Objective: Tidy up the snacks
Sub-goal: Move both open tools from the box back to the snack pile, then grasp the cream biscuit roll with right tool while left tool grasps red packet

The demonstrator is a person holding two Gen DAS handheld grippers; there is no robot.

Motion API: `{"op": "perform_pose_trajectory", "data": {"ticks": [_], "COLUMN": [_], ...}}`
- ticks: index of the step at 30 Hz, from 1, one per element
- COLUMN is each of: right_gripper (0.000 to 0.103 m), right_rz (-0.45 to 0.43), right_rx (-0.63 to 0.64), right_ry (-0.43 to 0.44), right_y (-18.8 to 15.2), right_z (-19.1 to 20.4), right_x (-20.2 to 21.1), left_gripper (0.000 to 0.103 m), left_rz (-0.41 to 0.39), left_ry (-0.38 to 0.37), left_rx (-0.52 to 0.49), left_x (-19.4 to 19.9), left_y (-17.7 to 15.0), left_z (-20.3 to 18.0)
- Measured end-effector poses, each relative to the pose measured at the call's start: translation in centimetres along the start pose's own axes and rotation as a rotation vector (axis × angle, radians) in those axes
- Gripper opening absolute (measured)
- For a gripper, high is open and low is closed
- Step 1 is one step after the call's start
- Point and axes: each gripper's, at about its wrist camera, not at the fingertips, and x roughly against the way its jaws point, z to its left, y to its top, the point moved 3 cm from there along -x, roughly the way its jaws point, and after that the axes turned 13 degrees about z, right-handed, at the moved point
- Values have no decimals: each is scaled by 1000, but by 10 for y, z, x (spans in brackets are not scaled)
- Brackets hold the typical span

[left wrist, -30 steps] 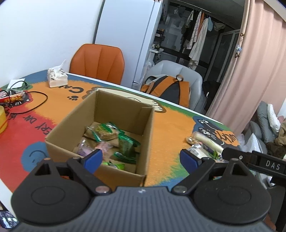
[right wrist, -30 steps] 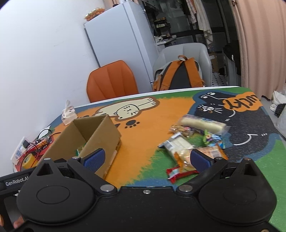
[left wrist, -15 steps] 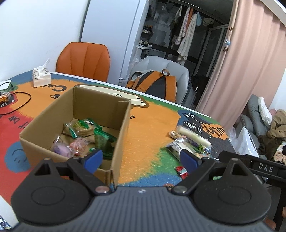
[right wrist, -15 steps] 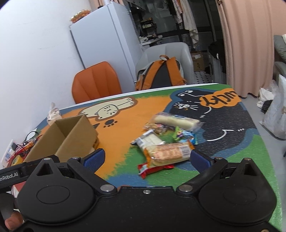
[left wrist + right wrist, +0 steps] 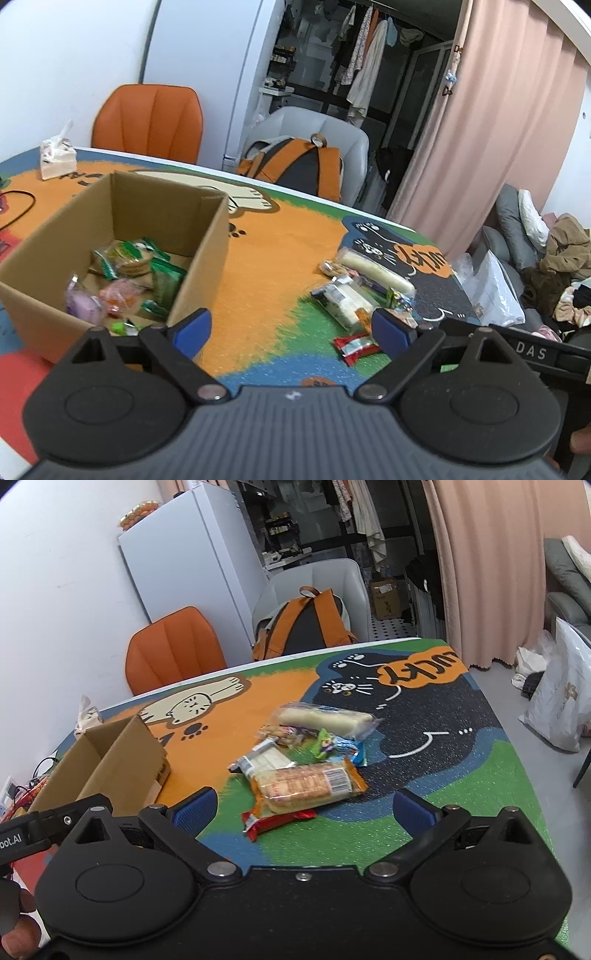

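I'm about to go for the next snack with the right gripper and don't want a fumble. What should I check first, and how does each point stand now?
1. Right gripper open and empty: ok, fingers spread with nothing between them.
2. Left gripper empty: ok, open too.
3. Target reachable: ok, the clear-wrapped orange-edged biscuit pack lies on top of the pile, just ahead of the right gripper.
4. Neighbours clear of the grasp: not ok, the red wrapper lies tucked against the pack's near edge.
5. Room in the brown cardboard box: ok, snacks cover only its floor.
6. Pack's grip width fits the fingers: cannot tell.
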Motion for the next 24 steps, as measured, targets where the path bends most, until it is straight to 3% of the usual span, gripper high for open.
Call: {"op": "perform_pose_trajectory", "data": {"ticks": [10, 24], "right_gripper": [103, 103], "right_rz": [24, 86], "right_rx": [-28, 139], "right_ry": [8, 79], "right_y": [-1, 18], "right_z": [-21, -10], "right_x": [-23, -57], "left_gripper": [92, 86], "left_rz": [58, 88], "left_ry": [-14, -1], "left_rx": [-47, -32], "left_x": [-35, -66], "left_y": [-7, -11], "left_z": [-17, -12]}}
